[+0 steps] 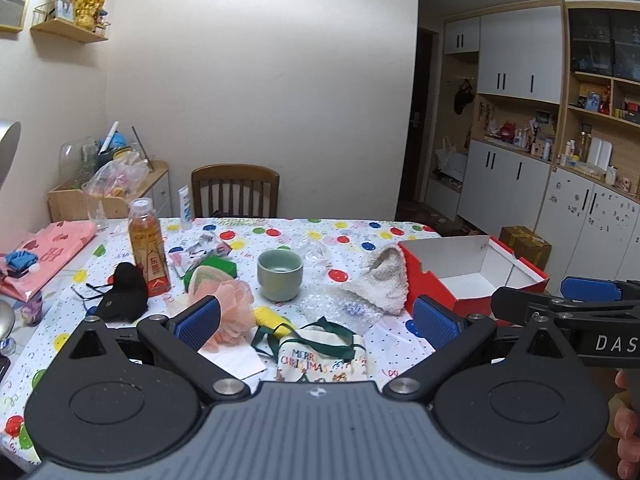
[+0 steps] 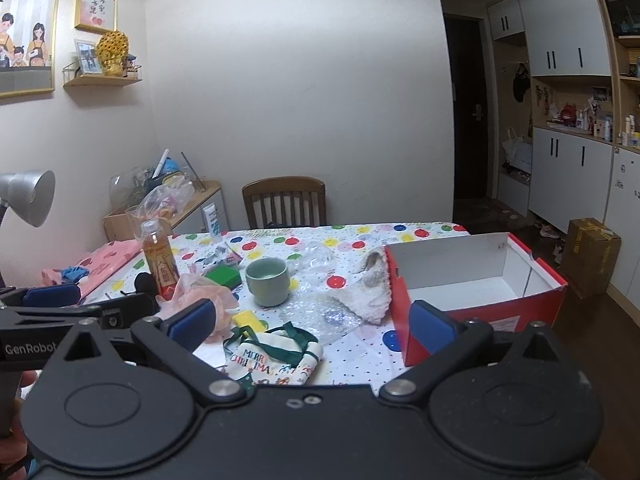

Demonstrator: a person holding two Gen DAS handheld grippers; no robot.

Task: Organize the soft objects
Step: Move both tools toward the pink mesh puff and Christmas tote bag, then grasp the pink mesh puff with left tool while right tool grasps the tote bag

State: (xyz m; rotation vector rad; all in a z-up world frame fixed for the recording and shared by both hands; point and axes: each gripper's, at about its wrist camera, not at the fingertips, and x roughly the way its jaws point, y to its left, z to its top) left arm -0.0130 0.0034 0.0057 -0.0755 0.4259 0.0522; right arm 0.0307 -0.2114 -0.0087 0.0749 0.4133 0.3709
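Two grippers hang over the table with their fingers spread wide and nothing in them: the left gripper (image 1: 316, 322) and the right gripper (image 2: 312, 322). Right below lies the little Christmas bag (image 1: 320, 356), floppy and light, so its green handles (image 1: 340, 344) look easiest to pinch. Nearby, the pink bath puff (image 1: 234, 308) and the fluffy white sock (image 1: 380, 280) would squish easily, and the red box (image 1: 472, 276) beside them sits open.

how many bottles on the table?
1: the tea bottle stands upright at the table's left, just behind the black cloth. Clutter could hide others.
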